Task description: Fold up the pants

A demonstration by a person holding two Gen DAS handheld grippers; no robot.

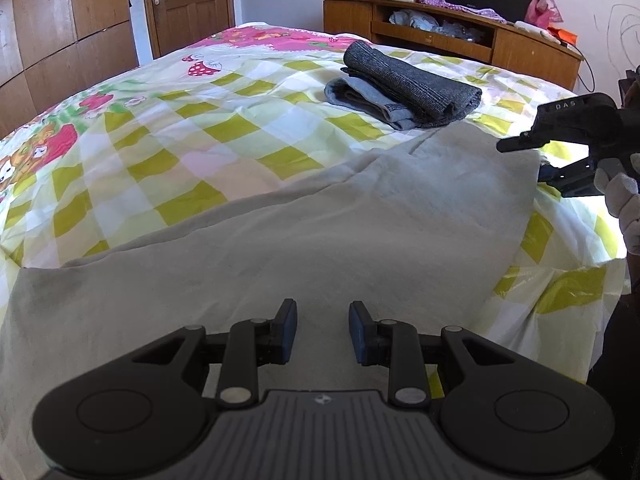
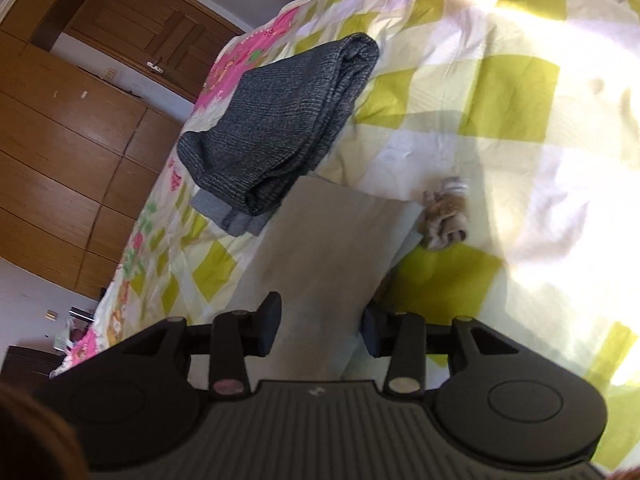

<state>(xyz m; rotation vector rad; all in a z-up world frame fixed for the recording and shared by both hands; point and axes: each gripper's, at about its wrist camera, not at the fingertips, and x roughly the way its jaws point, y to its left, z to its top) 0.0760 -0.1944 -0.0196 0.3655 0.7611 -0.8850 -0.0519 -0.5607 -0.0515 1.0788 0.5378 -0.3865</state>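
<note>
Pale beige pants [image 1: 320, 216] lie flat across the near part of the bed, reaching from its left edge to the right. My left gripper [image 1: 323, 330] hovers low over their near edge. Its jaws are open, and between the pads only flat cloth shows. My right gripper [image 1: 524, 158] is at the pants' far right end, held by a gloved hand [image 1: 620, 200]. In the right wrist view the right gripper [image 2: 320, 324] stands open above the beige pants [image 2: 328, 240], and its pads do not press on the cloth.
A folded stack of dark grey knit pants [image 1: 412, 84] on a lighter grey garment [image 1: 360, 98] sits farther back on the checkered quilt [image 1: 180, 140]. A small brown crumpled cloth [image 2: 444, 212] lies by the pants' end. A wooden cabinet [image 1: 440, 36] and a door [image 1: 188, 0] stand behind the bed.
</note>
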